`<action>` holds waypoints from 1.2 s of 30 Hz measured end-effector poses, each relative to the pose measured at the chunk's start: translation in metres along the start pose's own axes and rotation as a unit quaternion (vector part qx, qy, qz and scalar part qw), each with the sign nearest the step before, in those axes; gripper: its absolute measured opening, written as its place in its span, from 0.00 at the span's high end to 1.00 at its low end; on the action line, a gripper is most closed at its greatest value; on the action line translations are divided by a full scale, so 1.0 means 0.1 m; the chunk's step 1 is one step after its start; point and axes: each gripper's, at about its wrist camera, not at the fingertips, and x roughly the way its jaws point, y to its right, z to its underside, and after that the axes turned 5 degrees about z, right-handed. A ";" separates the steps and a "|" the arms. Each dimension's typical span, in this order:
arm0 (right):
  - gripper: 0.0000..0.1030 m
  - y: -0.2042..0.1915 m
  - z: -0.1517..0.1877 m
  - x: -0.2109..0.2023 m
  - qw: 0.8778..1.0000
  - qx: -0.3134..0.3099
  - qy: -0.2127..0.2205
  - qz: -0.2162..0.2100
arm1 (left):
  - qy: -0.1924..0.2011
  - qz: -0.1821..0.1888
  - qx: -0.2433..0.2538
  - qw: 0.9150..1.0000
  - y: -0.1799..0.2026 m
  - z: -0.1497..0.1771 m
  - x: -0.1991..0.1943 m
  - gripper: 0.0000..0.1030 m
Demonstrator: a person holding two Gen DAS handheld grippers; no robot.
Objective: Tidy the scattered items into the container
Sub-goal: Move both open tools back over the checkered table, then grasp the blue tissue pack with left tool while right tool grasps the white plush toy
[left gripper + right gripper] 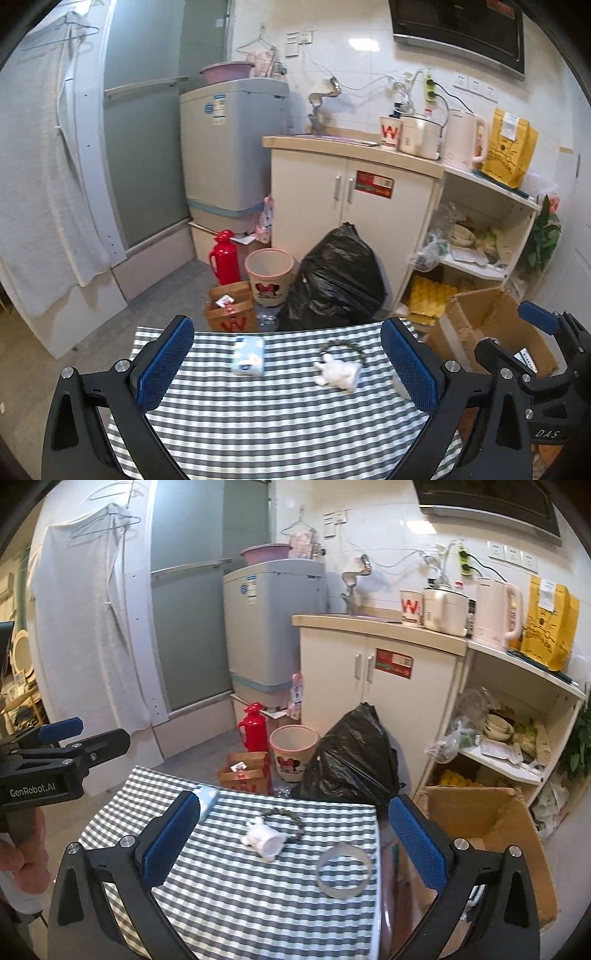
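On the checked cloth of the table [229, 904] four loose items lie apart: a tissue pack [249, 355] at the far left, a white figurine [266, 840] in the middle touching a dark bead bracelet [291, 818] just behind it, and a metal ring [344, 870] near the right edge. To the right of the table, lower down, an open cardboard box [491, 834] stands on the floor; I judge it is the container, though this is not sure.

The left gripper [286, 363] is spread wide and empty above the near part of the cloth. The right gripper [295, 843] is also spread wide, holding nothing.

No item is picked yet. For a good first grasp, the right gripper should probably go down over the figurine, with its fingers on both sides of the body, not catching the bracelet. The thin ring will be harder: better to pinch its wall from above.
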 end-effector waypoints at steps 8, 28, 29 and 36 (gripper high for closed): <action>0.00 -0.36 0.01 0.12 1.000 -0.016 -0.010 -0.024 | 0.002 -0.022 -0.010 1.000 -0.35 0.03 -0.08 0.00; 0.00 -0.66 0.09 0.68 0.997 -0.058 -0.026 -0.041 | -0.035 -0.035 -0.026 0.998 -0.69 0.14 0.43 0.00; 0.00 -0.65 0.10 0.73 0.997 -0.059 -0.030 -0.040 | -0.038 -0.034 -0.027 0.998 -0.70 0.15 0.47 0.00; 0.00 -0.60 0.22 1.08 0.995 -0.071 -0.061 -0.039 | -0.066 -0.030 -0.024 0.997 -0.70 0.21 0.88 0.00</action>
